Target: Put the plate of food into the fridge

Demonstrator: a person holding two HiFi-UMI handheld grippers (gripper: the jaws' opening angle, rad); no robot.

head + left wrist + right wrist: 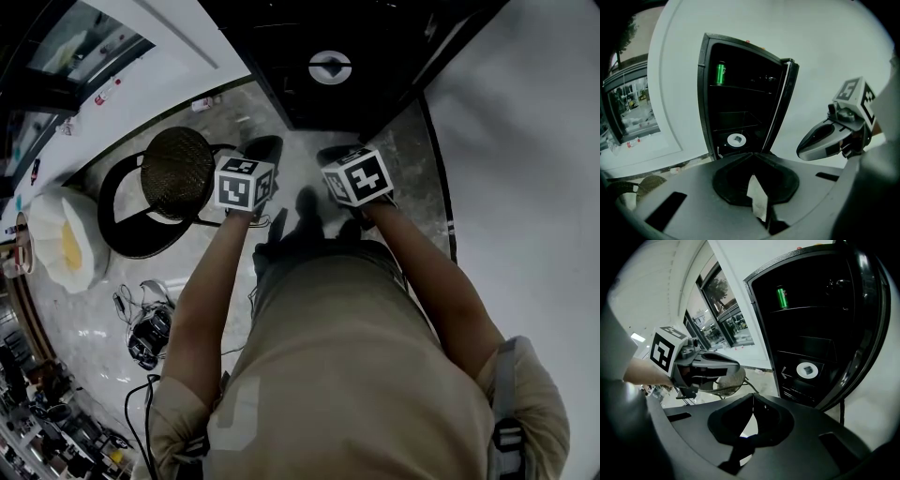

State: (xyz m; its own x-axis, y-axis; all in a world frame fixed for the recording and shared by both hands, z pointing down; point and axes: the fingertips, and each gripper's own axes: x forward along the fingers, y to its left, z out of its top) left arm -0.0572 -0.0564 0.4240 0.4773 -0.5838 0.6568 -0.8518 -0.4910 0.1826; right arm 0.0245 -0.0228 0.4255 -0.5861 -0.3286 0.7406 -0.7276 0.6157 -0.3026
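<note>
We hold left gripper [752, 155] and right gripper [753, 398] both closed on nothing, plate of food [736, 139] low inside the open fridge [704, 93] at 12 o'clock, green can [720, 73] high inside at 11 o'clock

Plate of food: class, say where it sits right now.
The plate of food sits on a low shelf inside the open fridge, well below the green can on the upper shelf; the head view shows it top centre.
</note>
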